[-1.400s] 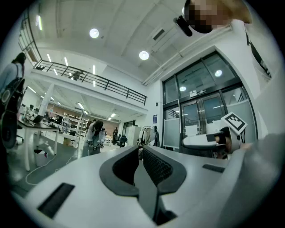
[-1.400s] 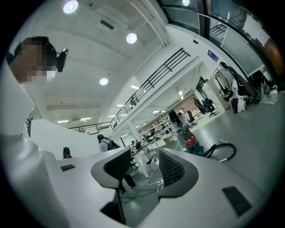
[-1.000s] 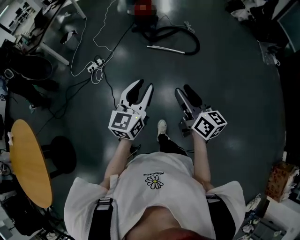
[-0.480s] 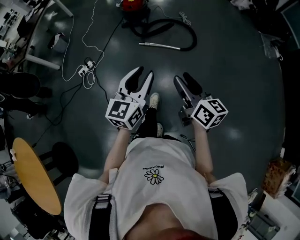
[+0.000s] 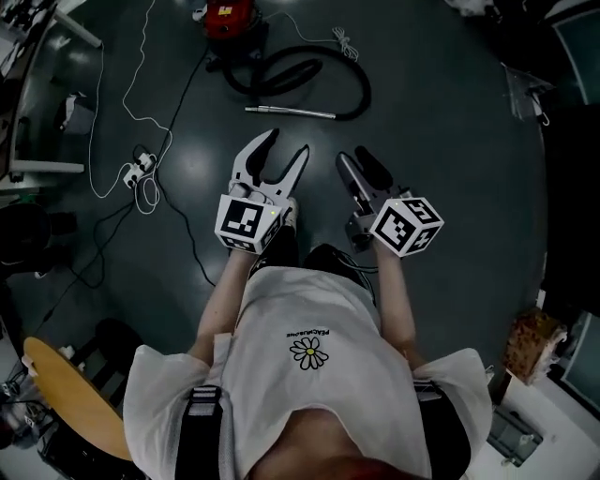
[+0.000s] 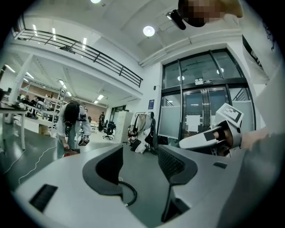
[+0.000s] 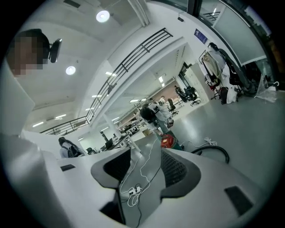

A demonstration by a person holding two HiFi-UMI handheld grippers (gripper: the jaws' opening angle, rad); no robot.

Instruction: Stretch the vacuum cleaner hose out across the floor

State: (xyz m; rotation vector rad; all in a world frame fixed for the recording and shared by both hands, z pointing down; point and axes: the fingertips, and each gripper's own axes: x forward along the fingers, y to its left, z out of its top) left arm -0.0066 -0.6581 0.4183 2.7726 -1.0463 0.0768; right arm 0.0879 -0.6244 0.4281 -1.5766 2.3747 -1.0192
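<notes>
Black hose [image 5: 366,86] coiled at 12 o'clock by red vacuum cleaner [image 5: 228,17] | left hand-held gripper [image 5: 284,146] just opening, right hand-held gripper [image 5: 357,159] open, both empty | risk: tug drags cleaner; white cable [image 5: 141,178], 10 o'clock, snags

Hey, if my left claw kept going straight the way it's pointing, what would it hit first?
Likely the metal wand lying on the floor, then the black hose loop behind it; depth is unclear, so it may pass above. The left claw, jaws just opening, holds nothing.
</notes>
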